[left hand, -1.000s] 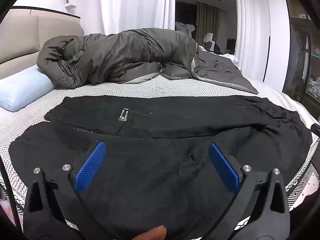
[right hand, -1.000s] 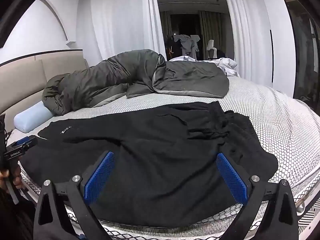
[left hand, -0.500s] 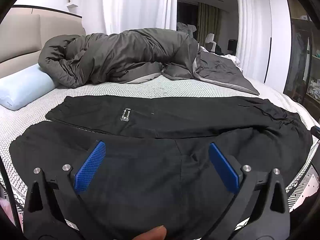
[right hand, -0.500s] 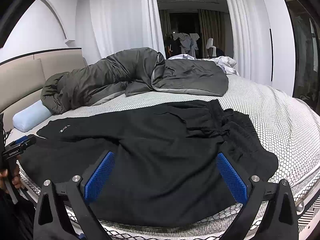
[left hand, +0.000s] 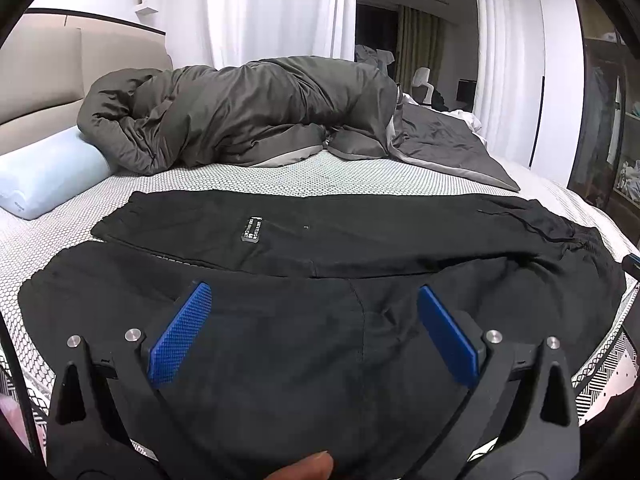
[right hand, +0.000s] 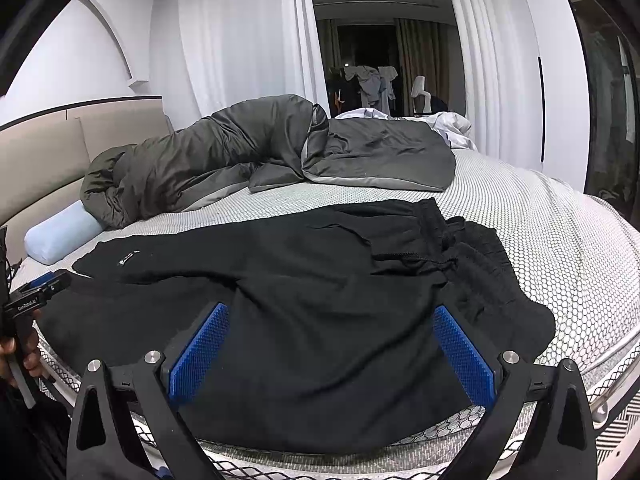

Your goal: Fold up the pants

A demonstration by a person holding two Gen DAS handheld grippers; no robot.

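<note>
Black pants (left hand: 320, 248) lie spread flat across the near side of the bed, legs side by side toward the left and the gathered waistband (right hand: 460, 248) to the right. A small label (left hand: 251, 230) shows on the far leg. My left gripper (left hand: 314, 308) hovers open over the near leg, blue pads wide apart, nothing between them. My right gripper (right hand: 332, 328) is open above the seat area near the bed edge. The left gripper (right hand: 38, 292) also shows at the left edge of the right wrist view, held by a hand.
A rumpled grey duvet (left hand: 248, 116) fills the far half of the bed. A pale blue pillow (left hand: 44, 176) lies by the beige headboard (left hand: 44, 72). White honeycomb-pattern mattress cover (right hand: 560, 232) is bare to the right. White curtains (right hand: 240, 40) hang behind.
Both views have shifted only slightly; the right gripper's view has crept a little nearer the pants. The pants lie as before and both grippers stay open.
</note>
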